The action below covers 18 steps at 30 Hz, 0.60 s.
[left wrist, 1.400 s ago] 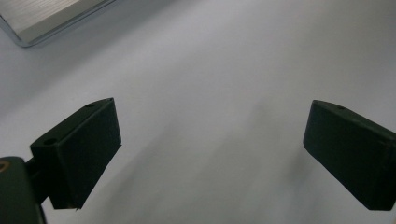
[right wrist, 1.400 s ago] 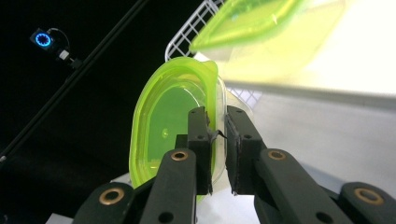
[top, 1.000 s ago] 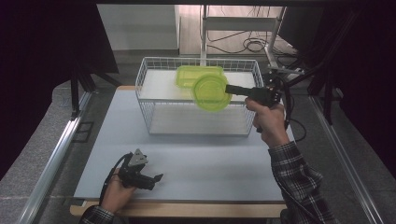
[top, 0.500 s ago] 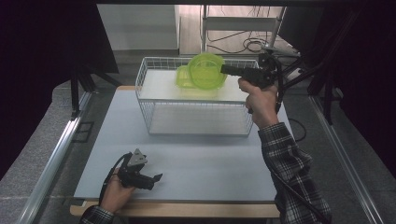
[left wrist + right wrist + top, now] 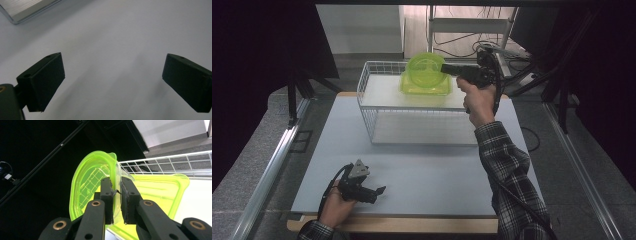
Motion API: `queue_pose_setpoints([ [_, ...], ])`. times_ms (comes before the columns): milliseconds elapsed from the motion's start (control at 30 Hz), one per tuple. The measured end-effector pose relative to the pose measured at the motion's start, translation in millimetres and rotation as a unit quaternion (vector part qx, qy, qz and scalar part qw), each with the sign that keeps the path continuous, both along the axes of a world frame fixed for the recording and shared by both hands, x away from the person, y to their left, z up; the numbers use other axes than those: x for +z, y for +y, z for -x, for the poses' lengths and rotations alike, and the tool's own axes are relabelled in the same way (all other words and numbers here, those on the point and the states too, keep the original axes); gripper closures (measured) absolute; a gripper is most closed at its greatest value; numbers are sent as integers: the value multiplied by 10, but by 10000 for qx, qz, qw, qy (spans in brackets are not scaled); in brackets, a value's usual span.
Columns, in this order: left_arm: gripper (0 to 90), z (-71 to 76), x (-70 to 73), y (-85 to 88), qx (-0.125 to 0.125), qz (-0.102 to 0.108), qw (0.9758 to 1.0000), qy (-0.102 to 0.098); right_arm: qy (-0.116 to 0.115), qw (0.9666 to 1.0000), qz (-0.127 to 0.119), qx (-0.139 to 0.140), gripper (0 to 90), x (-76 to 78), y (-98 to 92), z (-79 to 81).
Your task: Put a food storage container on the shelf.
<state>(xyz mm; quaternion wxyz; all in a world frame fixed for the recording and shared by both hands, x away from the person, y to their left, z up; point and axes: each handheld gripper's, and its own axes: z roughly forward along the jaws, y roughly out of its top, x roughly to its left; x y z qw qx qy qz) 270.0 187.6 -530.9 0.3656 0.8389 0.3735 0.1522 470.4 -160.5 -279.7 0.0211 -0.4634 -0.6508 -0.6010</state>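
Grey table (image 5: 422, 175) carries a wire basket (image 5: 412, 117) at twelve o'clock; right gripper (image 5: 116, 195) pinches a green lid's (image 5: 87, 182) rim above the tub (image 5: 424, 87), seemingly to cover it. Left gripper (image 5: 379, 190) rests agape at seven.

Both grippers are black: the right gripper (image 5: 116, 200) shows brass-ringed pivot screws, the left gripper (image 5: 371, 191) a grey three-cornered plate; the sleeve (image 5: 512, 175) is plaid.

No readable text, no labels, no brands, no numbers, no signs
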Motion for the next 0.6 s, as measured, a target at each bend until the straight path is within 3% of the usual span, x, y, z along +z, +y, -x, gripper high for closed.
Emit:
queue_pose_setpoints([
  [200,43,0,-1,-1,-14,-14,10000,1,15,9999,68,-86,802,-23,35,-22],
  [333,43,1,-4,-7,-21,-30,10000,4,-69,9990,345,-262,757,0,86,3],
  [600,45,1,-10,-13,-37,-73,10000,6,-102,9976,486,-484,722,-9,129,-5],
])
